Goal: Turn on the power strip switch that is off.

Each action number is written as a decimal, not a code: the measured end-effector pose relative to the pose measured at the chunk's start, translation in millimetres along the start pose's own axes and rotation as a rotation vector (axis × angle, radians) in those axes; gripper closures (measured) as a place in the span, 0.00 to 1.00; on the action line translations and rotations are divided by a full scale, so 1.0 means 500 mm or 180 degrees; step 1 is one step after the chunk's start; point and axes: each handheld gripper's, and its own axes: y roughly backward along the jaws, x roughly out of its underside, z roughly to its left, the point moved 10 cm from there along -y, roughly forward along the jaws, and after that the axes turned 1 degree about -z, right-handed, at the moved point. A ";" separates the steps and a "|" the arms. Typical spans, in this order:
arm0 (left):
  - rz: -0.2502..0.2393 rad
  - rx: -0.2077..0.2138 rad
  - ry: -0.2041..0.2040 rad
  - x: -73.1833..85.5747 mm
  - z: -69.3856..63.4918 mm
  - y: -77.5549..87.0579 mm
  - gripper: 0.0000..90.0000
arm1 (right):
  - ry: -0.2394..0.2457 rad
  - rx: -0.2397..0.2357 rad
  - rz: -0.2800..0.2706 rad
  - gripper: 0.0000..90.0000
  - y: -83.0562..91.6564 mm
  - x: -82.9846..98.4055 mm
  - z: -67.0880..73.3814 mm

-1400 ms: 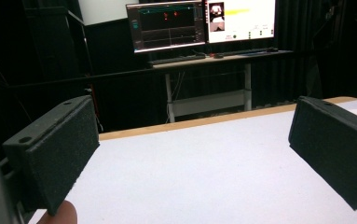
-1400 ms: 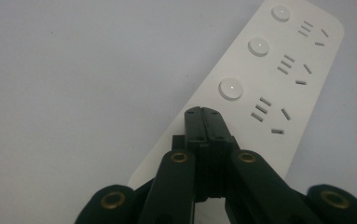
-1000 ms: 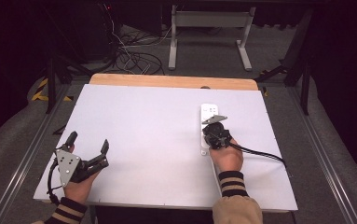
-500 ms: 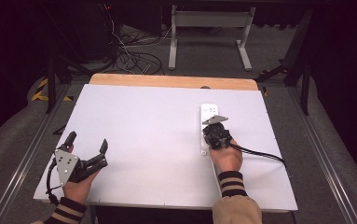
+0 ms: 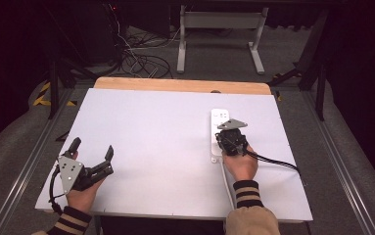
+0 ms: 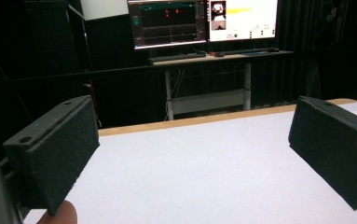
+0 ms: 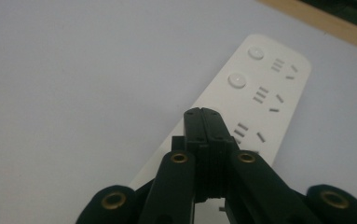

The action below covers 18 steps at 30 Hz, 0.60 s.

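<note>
The high view looks forward and down from the person's side over the whole white table [image 5: 165,127], fairly far off. The left gripper view sits low near the table's near edge, facing level across it toward monitors [image 6: 204,21]. The right gripper view looks down closely on the power strip [image 7: 255,93], which the high view shares.

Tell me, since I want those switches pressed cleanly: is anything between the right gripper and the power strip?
Nothing visible. The right gripper, jaws shut, hangs directly over the white power strip, its tips short of the two round buttons; whether they touch is unclear.
</note>
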 end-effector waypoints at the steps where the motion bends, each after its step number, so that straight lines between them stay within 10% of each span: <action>1: -0.0008 -0.0003 -0.0003 -0.001 0.000 0.000 0.02 | -0.0029 -0.0011 -0.0092 1.00 0.008 -0.006 -0.003; 9: -0.0009 -0.0025 0.0023 -0.001 0.004 0.001 0.02 | -0.0151 -0.0027 -0.1075 1.00 0.116 -0.063 -0.029; 18: -0.0013 -0.0039 0.0021 -0.001 0.003 0.001 0.02 | -0.0259 0.0024 -0.1795 1.00 0.223 -0.065 -0.062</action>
